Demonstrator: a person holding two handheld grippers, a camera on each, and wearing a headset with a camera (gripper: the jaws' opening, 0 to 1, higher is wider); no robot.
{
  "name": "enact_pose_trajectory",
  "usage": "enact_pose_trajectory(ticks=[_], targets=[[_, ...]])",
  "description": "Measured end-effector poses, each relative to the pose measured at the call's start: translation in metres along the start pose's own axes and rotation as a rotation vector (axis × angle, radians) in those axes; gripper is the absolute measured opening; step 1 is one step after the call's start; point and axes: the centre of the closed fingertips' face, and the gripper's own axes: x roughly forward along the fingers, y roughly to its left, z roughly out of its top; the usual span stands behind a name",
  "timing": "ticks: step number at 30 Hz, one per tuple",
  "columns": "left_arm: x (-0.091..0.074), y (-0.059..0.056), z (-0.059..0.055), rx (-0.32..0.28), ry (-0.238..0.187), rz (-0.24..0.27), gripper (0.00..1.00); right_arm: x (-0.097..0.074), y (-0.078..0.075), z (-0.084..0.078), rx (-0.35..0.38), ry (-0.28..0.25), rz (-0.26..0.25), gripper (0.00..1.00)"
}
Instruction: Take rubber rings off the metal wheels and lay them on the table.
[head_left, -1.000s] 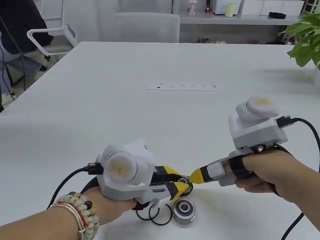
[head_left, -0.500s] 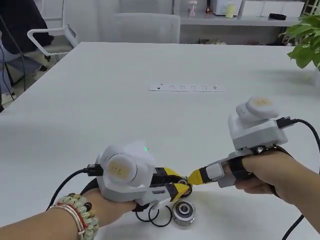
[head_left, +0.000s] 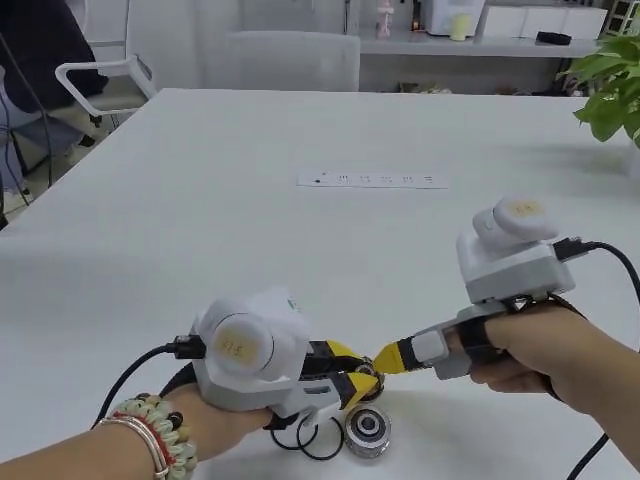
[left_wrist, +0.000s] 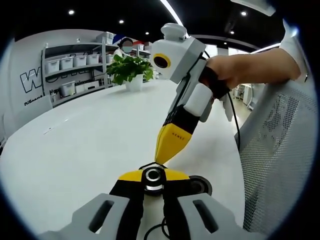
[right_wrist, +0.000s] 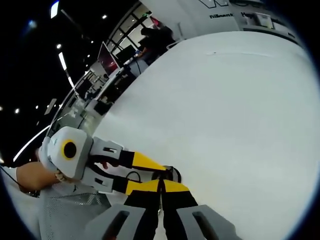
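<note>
My left gripper (head_left: 352, 377) is shut on a small metal wheel (head_left: 367, 377) just above the table's near edge. In the left gripper view the wheel (left_wrist: 153, 178) sits between the yellow jaws of the left gripper (left_wrist: 152, 175). My right gripper (head_left: 380, 361) comes in from the right with its tips at the wheel's rim. Those tips are pinched together on a thin black rubber ring (left_wrist: 148, 165) at the top of the wheel, where the right gripper (left_wrist: 161, 160) meets it. The right gripper (right_wrist: 161, 184) has its jaws together in its own view.
A second metal wheel (head_left: 367, 428) lies flat on the white table (head_left: 200, 230) below the grippers, beside two loose black rings (head_left: 312, 437). A white power strip (head_left: 372, 178) lies mid-table. A potted plant (head_left: 610, 90) stands far right and a chair (head_left: 290, 55) beyond the far edge.
Both grippers stay joined at the wheel. The picture has shifted a little with the head; nothing was let go or picked up.
</note>
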Motion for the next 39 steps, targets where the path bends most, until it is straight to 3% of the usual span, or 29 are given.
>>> enact_pose_trajectory(ticks=[3, 8, 16, 31, 34, 35, 38, 39], targets=[[0.000, 0.000, 0.000, 0.000, 0.005, -0.002, 0.08, -0.001, -0.005, -0.001, -0.002, 0.004, -0.032, 0.00], [-0.004, 0.000, -0.002, 0.008, 0.022, -0.022, 0.08, -0.004, -0.014, -0.002, 0.027, -0.004, -0.039, 0.00], [-0.005, -0.002, -0.002, 0.013, 0.033, -0.030, 0.08, -0.004, -0.016, 0.001, 0.011, -0.006, -0.054, 0.00], [-0.006, -0.002, -0.003, 0.024, 0.035, -0.032, 0.07, -0.002, 0.000, 0.004, 0.003, -0.015, -0.012, 0.00], [-0.006, -0.002, -0.002, 0.023, 0.035, -0.031, 0.07, -0.004, 0.006, 0.009, 0.009, -0.039, 0.015, 0.00], [-0.006, -0.001, -0.002, 0.023, 0.034, -0.031, 0.07, -0.007, 0.009, 0.016, 0.026, -0.078, 0.033, 0.00], [-0.006, -0.001, -0.002, 0.021, 0.033, -0.030, 0.07, -0.007, 0.002, 0.012, -0.019, -0.053, -0.018, 0.00], [-0.006, -0.001, -0.002, 0.020, 0.033, -0.030, 0.07, -0.007, 0.003, 0.011, -0.008, -0.047, -0.013, 0.00]])
